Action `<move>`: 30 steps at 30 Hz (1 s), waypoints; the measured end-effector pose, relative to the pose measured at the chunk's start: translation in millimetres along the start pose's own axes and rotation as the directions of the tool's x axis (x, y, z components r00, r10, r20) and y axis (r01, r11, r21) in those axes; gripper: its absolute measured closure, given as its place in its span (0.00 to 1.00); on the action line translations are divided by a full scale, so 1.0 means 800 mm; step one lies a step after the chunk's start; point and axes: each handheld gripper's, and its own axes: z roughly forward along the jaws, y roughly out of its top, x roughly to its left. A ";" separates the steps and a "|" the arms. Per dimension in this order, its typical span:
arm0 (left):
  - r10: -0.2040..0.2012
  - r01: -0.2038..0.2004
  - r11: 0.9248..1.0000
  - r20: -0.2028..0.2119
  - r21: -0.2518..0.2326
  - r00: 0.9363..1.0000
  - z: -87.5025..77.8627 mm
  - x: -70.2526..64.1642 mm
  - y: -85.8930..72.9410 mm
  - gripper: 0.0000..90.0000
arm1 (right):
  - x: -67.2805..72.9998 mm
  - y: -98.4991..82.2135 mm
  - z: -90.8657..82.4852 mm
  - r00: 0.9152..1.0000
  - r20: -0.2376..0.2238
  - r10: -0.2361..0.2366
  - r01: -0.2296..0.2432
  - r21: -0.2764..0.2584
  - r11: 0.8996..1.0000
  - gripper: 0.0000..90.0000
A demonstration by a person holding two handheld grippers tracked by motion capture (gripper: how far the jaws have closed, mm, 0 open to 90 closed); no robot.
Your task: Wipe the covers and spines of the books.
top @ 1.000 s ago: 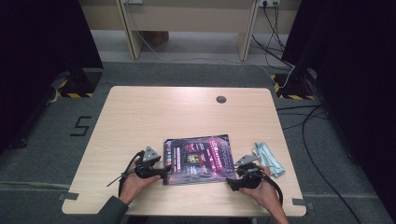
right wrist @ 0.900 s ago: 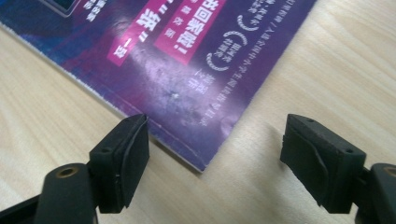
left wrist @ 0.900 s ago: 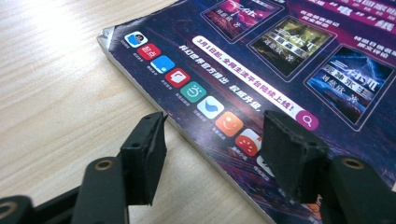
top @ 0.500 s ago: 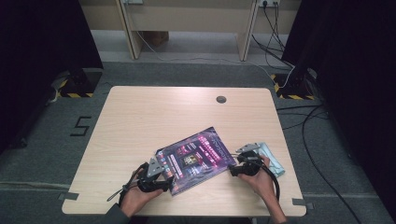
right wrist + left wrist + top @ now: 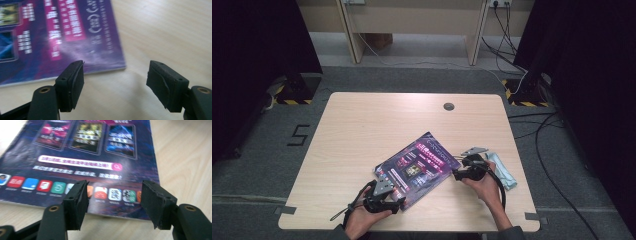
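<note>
Glossy purple rectangular magazine lying flat and ungrasped on the pale wooden table, just ahead of the released left gripper and right gripper; lifting remains.

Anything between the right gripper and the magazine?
Nothing visible. The right gripper has open jaws and faces the magazine corner across bare table. The folded cloth lies behind it, out of the way.
</note>
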 end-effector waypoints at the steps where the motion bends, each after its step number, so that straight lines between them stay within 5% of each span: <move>1: -0.008 0.008 1.000 -0.013 -0.010 1.000 -0.003 0.006 0.003 0.42 | 0.008 -0.003 -0.001 1.000 -0.018 -0.021 0.021 0.021 1.000 0.34; 4: -0.031 0.029 0.999 -0.049 -0.042 0.998 -0.007 0.026 0.011 0.42 | 0.015 -0.005 -0.002 0.999 -0.039 -0.014 0.015 0.020 1.000 0.34; 6: -0.047 0.044 0.998 -0.082 -0.044 0.995 -0.004 0.049 0.017 0.41 | 0.025 -0.010 -0.006 0.995 -0.099 -0.005 0.008 0.028 1.000 0.34; 11: -0.105 0.102 0.994 -0.106 -0.034 0.989 0.010 0.084 0.021 0.38 | 0.031 -0.011 -0.005 0.993 -0.114 -0.009 0.012 0.025 1.000 0.34; 17: -0.125 0.125 0.992 -0.126 -0.008 0.984 0.029 0.115 0.028 0.37 | 0.041 -0.009 -0.001 0.988 -0.148 -0.030 0.034 0.022 0.999 0.34; 20: -0.171 0.172 0.985 -0.084 0.006 0.982 0.033 0.120 0.026 0.37 | 0.043 -0.008 0.002 0.986 -0.160 -0.038 0.042 0.024 0.999 0.33; 30: -0.116 0.117 0.991 -0.015 0.068 0.993 0.018 0.097 0.017 0.42 | 0.042 0.000 0.014 0.987 -0.163 0.007 -0.002 0.026 1.000 0.31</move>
